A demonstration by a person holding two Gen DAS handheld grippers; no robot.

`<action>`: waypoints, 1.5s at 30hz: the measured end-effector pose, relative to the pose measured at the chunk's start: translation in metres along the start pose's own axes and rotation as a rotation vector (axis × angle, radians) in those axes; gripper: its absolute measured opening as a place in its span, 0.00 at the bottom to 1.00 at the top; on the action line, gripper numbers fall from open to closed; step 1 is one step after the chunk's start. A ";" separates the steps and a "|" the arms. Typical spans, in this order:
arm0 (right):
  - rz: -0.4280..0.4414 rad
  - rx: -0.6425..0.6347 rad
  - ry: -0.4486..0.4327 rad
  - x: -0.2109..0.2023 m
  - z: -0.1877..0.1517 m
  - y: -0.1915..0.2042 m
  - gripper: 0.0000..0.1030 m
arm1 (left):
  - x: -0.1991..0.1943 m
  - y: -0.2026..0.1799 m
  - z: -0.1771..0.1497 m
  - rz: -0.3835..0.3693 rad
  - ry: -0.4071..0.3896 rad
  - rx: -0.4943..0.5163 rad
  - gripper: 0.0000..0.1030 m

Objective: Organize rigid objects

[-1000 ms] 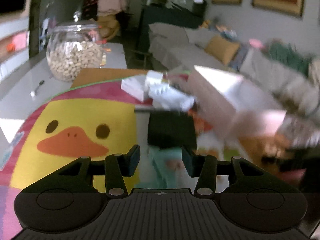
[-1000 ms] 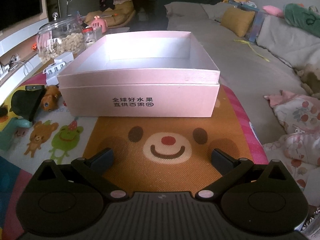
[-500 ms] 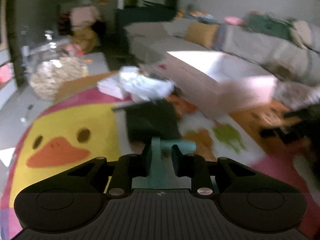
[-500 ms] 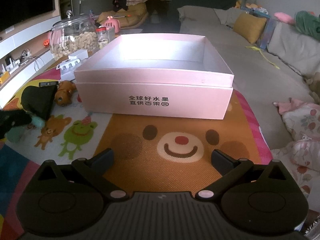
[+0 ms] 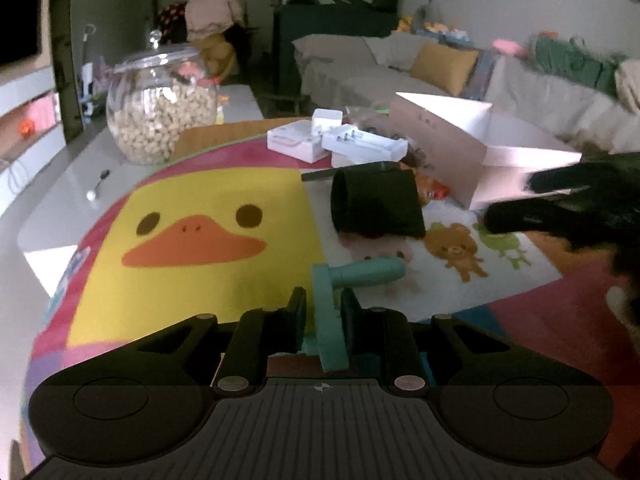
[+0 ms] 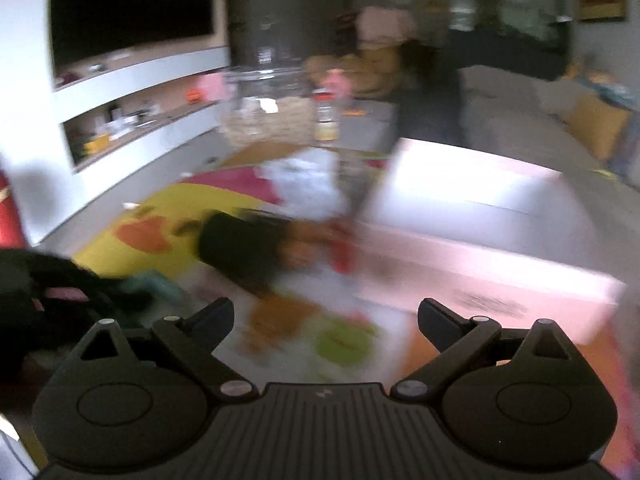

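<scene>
A teal toy (image 5: 360,274) with a round handle and a flat plate lies on the play mat (image 5: 200,200). My left gripper (image 5: 324,300) has its jaws closing, and the pads press on that plate from both sides. A black cup-shaped object (image 5: 376,204) lies on its side just beyond. Further right stands the open pink box (image 5: 480,152). The right wrist view is motion-blurred. In it my right gripper (image 6: 326,316) is open with nothing between its fingers, facing the black object (image 6: 240,248) and the pink box (image 6: 480,240). The right gripper's dark body (image 5: 560,208) shows at the right edge of the left wrist view.
White boxes (image 5: 336,142) lie behind the black object, and a small orange-brown toy (image 5: 430,190) sits by the pink box. A glass jar of nuts (image 5: 160,108) stands at the back left. A sofa with cushions (image 5: 440,64) runs behind the mat.
My left gripper came down over the teal toy and closed from wide open onto its plate. The right gripper swung left from facing the pink box toward the black object, and its view is now blurred.
</scene>
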State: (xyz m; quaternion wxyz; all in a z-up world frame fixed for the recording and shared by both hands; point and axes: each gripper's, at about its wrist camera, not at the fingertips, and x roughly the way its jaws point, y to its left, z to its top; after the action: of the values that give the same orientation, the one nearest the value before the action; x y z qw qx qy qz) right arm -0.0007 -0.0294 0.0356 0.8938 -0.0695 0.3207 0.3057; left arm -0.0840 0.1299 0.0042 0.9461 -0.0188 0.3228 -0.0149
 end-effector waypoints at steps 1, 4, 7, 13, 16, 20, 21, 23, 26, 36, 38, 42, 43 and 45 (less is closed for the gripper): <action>0.030 0.011 0.024 0.012 0.007 0.005 0.96 | -0.002 0.000 -0.002 -0.003 -0.006 0.000 0.21; 0.033 0.050 0.104 0.054 0.023 0.015 0.93 | -0.004 0.000 -0.004 -0.011 -0.012 0.003 0.22; -0.006 0.089 0.138 0.083 0.033 0.019 0.92 | -0.001 0.004 -0.002 -0.029 0.008 -0.030 0.22; 0.009 0.059 0.149 0.077 0.030 0.026 0.32 | 0.001 0.003 0.002 -0.022 0.028 -0.040 0.23; 0.038 0.074 0.160 0.059 0.021 0.017 0.19 | 0.004 -0.001 0.001 -0.016 0.008 -0.043 0.21; 0.032 0.049 0.146 0.029 0.002 0.008 0.15 | -0.001 -0.009 -0.001 -0.038 -0.024 -0.035 0.14; 0.016 0.030 0.136 0.023 -0.003 0.007 0.15 | -0.003 -0.013 -0.001 -0.046 -0.028 -0.030 0.14; -0.011 -0.004 0.110 0.014 -0.007 0.005 0.15 | -0.006 -0.018 -0.003 -0.049 -0.036 -0.017 0.14; -0.036 -0.017 0.073 0.009 -0.006 0.004 0.16 | -0.013 -0.020 -0.005 -0.048 -0.046 -0.023 0.14; -0.112 -0.358 -0.058 0.011 0.000 0.030 0.75 | -0.035 -0.003 -0.005 -0.022 -0.106 -0.072 0.14; -0.118 -0.358 -0.041 0.024 0.006 0.028 0.75 | -0.034 -0.003 -0.005 -0.034 -0.105 -0.072 0.14; -0.083 -0.293 0.020 0.051 0.016 0.022 0.73 | -0.030 -0.009 -0.006 -0.065 -0.090 -0.044 0.14; -0.076 -0.276 0.041 0.056 0.016 0.021 0.62 | -0.031 -0.011 -0.006 -0.074 -0.087 -0.033 0.14; -0.070 -0.233 0.090 0.060 0.014 0.018 0.47 | -0.033 -0.016 -0.006 -0.094 -0.083 -0.010 0.14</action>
State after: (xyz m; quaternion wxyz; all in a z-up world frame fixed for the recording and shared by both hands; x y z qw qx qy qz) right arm 0.0324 0.0201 0.0112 0.8745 -0.1978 0.3200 0.3061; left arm -0.1136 0.1150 0.0202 0.9569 -0.0391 0.2820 -0.0572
